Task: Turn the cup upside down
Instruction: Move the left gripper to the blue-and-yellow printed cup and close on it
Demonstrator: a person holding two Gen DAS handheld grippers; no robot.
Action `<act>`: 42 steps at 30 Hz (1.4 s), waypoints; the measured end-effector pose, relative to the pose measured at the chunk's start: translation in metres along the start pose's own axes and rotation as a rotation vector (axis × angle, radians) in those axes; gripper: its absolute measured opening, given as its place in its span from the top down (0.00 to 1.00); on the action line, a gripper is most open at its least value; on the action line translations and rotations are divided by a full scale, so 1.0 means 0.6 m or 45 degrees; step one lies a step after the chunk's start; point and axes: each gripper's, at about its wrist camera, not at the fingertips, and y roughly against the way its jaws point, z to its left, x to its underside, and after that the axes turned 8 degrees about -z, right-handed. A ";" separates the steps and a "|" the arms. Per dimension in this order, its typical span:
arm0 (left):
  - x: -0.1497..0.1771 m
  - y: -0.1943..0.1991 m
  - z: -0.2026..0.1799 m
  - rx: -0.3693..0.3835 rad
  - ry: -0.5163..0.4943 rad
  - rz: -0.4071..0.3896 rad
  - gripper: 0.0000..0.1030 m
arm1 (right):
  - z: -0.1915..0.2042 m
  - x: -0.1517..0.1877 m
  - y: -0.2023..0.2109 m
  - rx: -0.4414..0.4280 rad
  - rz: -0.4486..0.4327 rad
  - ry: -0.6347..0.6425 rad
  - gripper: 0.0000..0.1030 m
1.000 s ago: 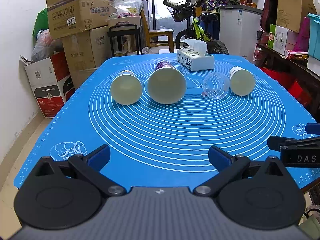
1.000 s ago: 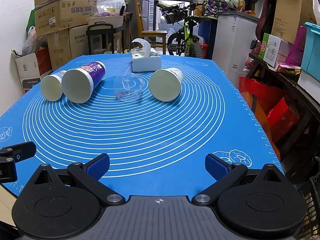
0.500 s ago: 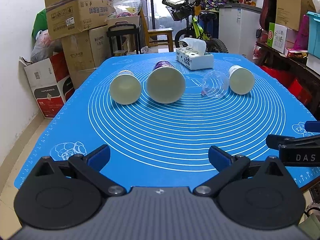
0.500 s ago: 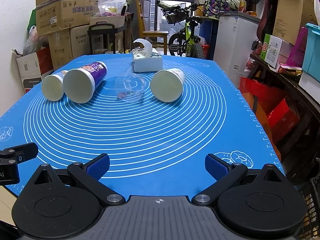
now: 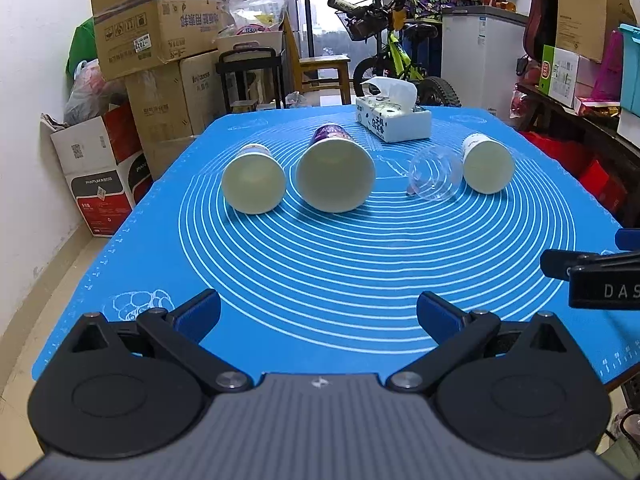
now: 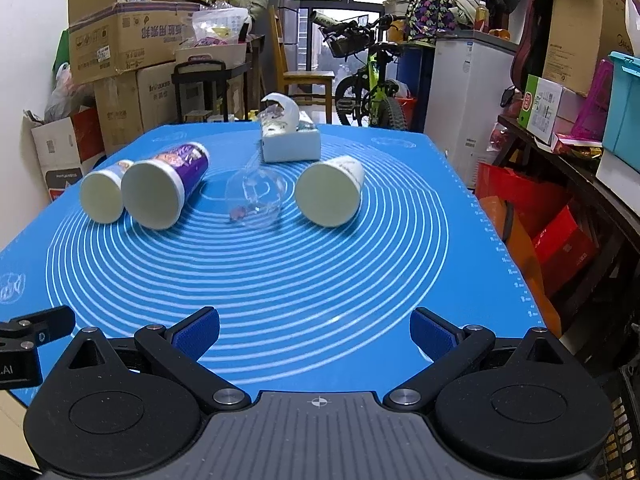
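Because all 4 cups lie on their sides in a row across the far half of the mat [image 5: 320,264], mouths turned toward the cameras, each one probably needs to be gripped by its wall and tipped onto its rim. From the left there is a small paper cup [image 5: 253,185], just beside it a larger purple cup [image 5: 335,179], then a gap, then a clear cup [image 5: 435,179] and close beside that a white cup [image 5: 487,168]. I cannot tell whether either pair actually touches. A tissue box [image 5: 394,122] sits behind the row, out of the working lane. The left gripper [image 5: 319,312] hovers above the near edge of the mat, its jaws spread wide, with nothing between them and nothing touching the blue pads. The right gripper [image 6: 314,330] is the same: spread wide, empty, low over the near edge, well apart from every cup. Judging by this, no cup has been flipped yet and either hand could start with the cup nearest its own side.
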 end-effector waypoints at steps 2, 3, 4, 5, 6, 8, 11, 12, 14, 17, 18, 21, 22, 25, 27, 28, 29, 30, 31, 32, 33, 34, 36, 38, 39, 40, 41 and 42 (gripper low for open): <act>-0.005 -0.002 0.002 -0.001 0.004 0.002 0.00 | 0.001 -0.007 -0.003 -0.007 -0.004 -0.005 0.02; -0.010 -0.003 0.003 0.000 0.006 0.001 0.00 | 0.002 -0.011 -0.005 -0.010 -0.006 -0.004 0.02; -0.016 -0.004 0.004 0.002 0.004 -0.005 0.00 | 0.004 -0.017 -0.007 -0.012 -0.009 0.000 0.02; -0.020 -0.004 0.005 0.002 0.003 -0.011 0.00 | 0.005 -0.022 -0.009 -0.014 -0.014 0.002 0.02; -0.026 -0.006 0.007 -0.001 0.001 -0.018 0.00 | 0.006 -0.028 -0.011 -0.018 -0.019 0.004 0.02; -0.037 -0.013 0.015 0.003 0.015 -0.023 0.00 | 0.007 -0.043 -0.017 -0.026 -0.037 0.005 0.02; -0.057 -0.040 0.039 0.023 0.073 0.004 0.00 | 0.012 -0.068 -0.026 -0.030 -0.072 0.009 0.02; -0.063 -0.049 0.046 0.021 0.082 0.012 0.00 | 0.013 -0.076 -0.029 -0.032 -0.082 0.008 0.02; -0.074 -0.067 0.058 -0.012 0.083 0.010 0.00 | 0.016 -0.093 -0.039 -0.035 -0.102 0.009 0.02; -0.090 -0.091 0.071 -0.075 0.051 -0.018 0.00 | 0.021 -0.114 -0.058 -0.035 -0.119 0.009 0.02; -0.095 -0.098 0.074 -0.085 0.042 -0.023 0.00 | 0.021 -0.120 -0.066 -0.038 -0.117 0.004 0.02; -0.113 -0.133 0.085 -0.097 0.023 -0.017 0.00 | 0.022 -0.136 -0.089 -0.053 -0.106 -0.017 0.02; -0.119 -0.144 0.088 -0.097 0.023 -0.013 0.00 | 0.023 -0.140 -0.096 -0.053 -0.105 -0.020 0.02; -0.135 -0.175 0.098 -0.102 0.037 -0.011 0.00 | 0.024 -0.146 -0.113 -0.053 -0.104 -0.027 0.02; -0.143 -0.192 0.103 -0.109 0.053 -0.002 0.00 | 0.024 -0.148 -0.122 -0.056 -0.103 -0.032 0.02; -0.148 -0.200 0.107 -0.109 0.060 0.003 0.00 | 0.024 -0.149 -0.127 -0.056 -0.101 -0.033 0.02; -0.151 -0.210 0.110 -0.109 0.069 0.012 0.00 | 0.024 -0.150 -0.130 -0.056 -0.100 -0.034 0.02; -0.154 -0.220 0.113 -0.115 0.082 0.024 0.00 | 0.024 -0.151 -0.133 -0.058 -0.099 -0.034 0.02; -0.155 -0.228 0.116 -0.123 0.100 0.034 0.00 | 0.024 -0.151 -0.135 -0.059 -0.098 -0.033 0.02; -0.156 -0.237 0.119 -0.130 0.117 0.047 0.00 | 0.024 -0.151 -0.138 -0.060 -0.098 -0.031 0.02; -0.158 -0.248 0.122 -0.133 0.128 0.063 0.00 | 0.024 -0.151 -0.139 -0.061 -0.097 -0.028 0.02; -0.159 -0.259 0.124 -0.137 0.135 0.086 0.00 | 0.024 -0.151 -0.141 -0.061 -0.096 -0.025 0.02; -0.160 -0.274 0.126 -0.121 0.142 0.114 0.00 | 0.022 -0.150 -0.144 -0.062 -0.094 -0.018 0.02; -0.160 -0.285 0.126 -0.096 0.146 0.147 0.01 | 0.024 -0.148 -0.146 -0.061 -0.091 -0.012 0.02; -0.157 -0.291 0.127 -0.087 0.150 0.165 0.01 | 0.024 -0.147 -0.147 -0.060 -0.088 -0.010 0.02; -0.157 -0.297 0.130 -0.085 0.156 0.176 0.01 | 0.024 -0.147 -0.149 -0.059 -0.085 -0.009 0.02; -0.154 -0.301 0.132 -0.090 0.164 0.192 0.02 | 0.024 -0.146 -0.148 -0.058 -0.084 -0.010 0.02; -0.152 -0.304 0.135 -0.086 0.175 0.200 0.11 | 0.024 -0.145 -0.148 -0.058 -0.083 -0.010 0.02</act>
